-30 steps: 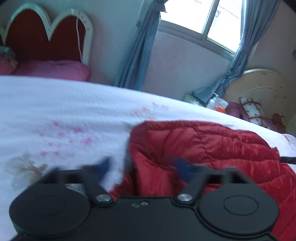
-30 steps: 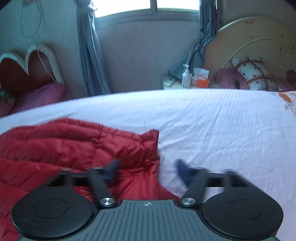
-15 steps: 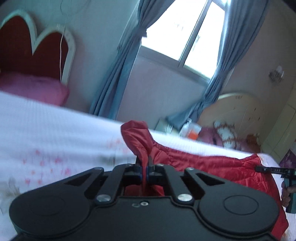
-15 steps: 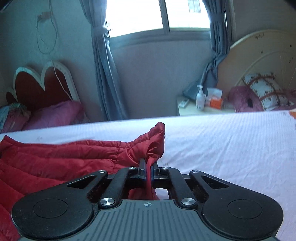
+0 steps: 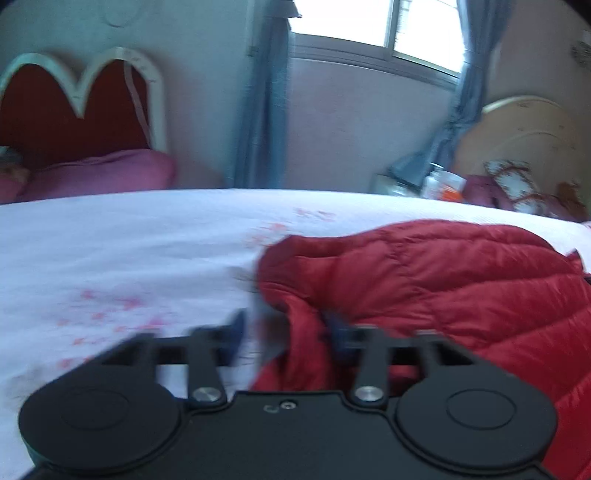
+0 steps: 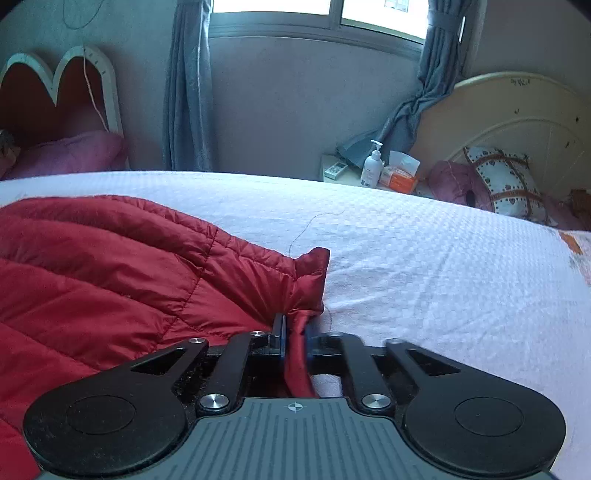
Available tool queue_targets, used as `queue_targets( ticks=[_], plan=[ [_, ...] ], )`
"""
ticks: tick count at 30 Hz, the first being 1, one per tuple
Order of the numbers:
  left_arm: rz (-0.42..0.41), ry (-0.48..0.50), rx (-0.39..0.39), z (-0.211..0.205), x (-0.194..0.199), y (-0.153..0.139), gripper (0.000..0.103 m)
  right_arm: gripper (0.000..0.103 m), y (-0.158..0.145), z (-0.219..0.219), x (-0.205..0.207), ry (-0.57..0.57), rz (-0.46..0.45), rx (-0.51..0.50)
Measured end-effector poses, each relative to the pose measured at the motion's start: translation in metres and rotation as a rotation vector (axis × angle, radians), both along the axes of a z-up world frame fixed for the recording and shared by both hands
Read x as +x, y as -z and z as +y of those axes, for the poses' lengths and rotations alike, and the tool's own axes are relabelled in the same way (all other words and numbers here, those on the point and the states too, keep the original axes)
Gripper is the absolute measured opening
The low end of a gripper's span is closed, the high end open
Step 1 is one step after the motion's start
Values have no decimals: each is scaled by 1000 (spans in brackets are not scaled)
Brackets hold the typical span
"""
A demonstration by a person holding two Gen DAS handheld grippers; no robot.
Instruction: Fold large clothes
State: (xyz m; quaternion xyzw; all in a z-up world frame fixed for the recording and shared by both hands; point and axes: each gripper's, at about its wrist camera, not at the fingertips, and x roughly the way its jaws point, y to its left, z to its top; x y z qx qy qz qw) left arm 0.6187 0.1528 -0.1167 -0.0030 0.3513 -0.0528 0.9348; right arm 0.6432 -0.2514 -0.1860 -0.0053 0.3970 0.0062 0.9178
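A red jacket (image 6: pixel 122 273) lies on the white bedspread (image 6: pixel 424 258), a window (image 6: pixel 317 9) at twelve o'clock. The right gripper (image 6: pixel 294 334) pinches its corner; the left gripper (image 5: pixel 284 326) is spread wide around another edge. A bottle (image 6: pixel 372 164) stands at one o'clock.

The right gripper (image 6: pixel 294 334) pinches a corner of the red quilted jacket (image 6: pixel 122 273) between its blue pads. The jacket spreads leftward over the white bedspread (image 6: pixel 424 266). Beyond the bed, a pump bottle (image 6: pixel 372 164) stands beside an orange box (image 6: pixel 400 177).
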Motion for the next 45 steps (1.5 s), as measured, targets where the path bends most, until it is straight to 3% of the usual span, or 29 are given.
queue_targets(
  ticks=[1,2,4,5,7,9,14,17,23,26,29,32,33,36,39,45],
  plan=[
    [-36,-13,0,11,-10,-10,89,73,-8,-6,-8,37,-31,5],
    [-69,-26,-6,20,-22,-20,89,92,-20,-14,-23,55,-93,25],
    [-84,-56,-19,33,-47,-35,86,90,-39,-33,-45,51,-125,111],
    [-96,-77,-30,37,-63,-42,85,80,-48,-42,-60,49,-135,155],
    [-107,-100,-86,46,-102,-51,85,77,-61,-58,-91,73,-156,215],
    [-99,-134,-170,51,-143,-54,86,77,-70,-75,-136,130,-153,361],
    [-51,-262,-443,53,-229,-38,84,77,-54,-97,-221,272,-67,641],
    [-9,-305,-571,44,-246,-24,82,77,-41,-87,-249,313,-25,735],
    [46,-308,-683,23,-222,2,77,78,-18,-63,-250,341,33,892],
    [57,-342,-767,28,-209,15,71,78,-8,-60,-240,347,15,911],
    [33,-352,-793,31,-194,21,67,78,-8,-55,-224,330,-31,876],
    [28,-345,-788,31,-182,28,49,77,-6,-46,-211,286,-47,825],
    [33,-336,-769,30,-179,28,36,59,-7,-43,-208,267,-45,801],
    [32,-314,-728,26,-178,19,21,32,-13,-37,-198,229,-12,744],
    [23,-279,-651,17,-181,0,17,22,-25,-34,-197,205,-12,691],
    [8,-265,-614,7,-207,-24,16,20,-44,-38,-221,187,-26,672]
  ],
)
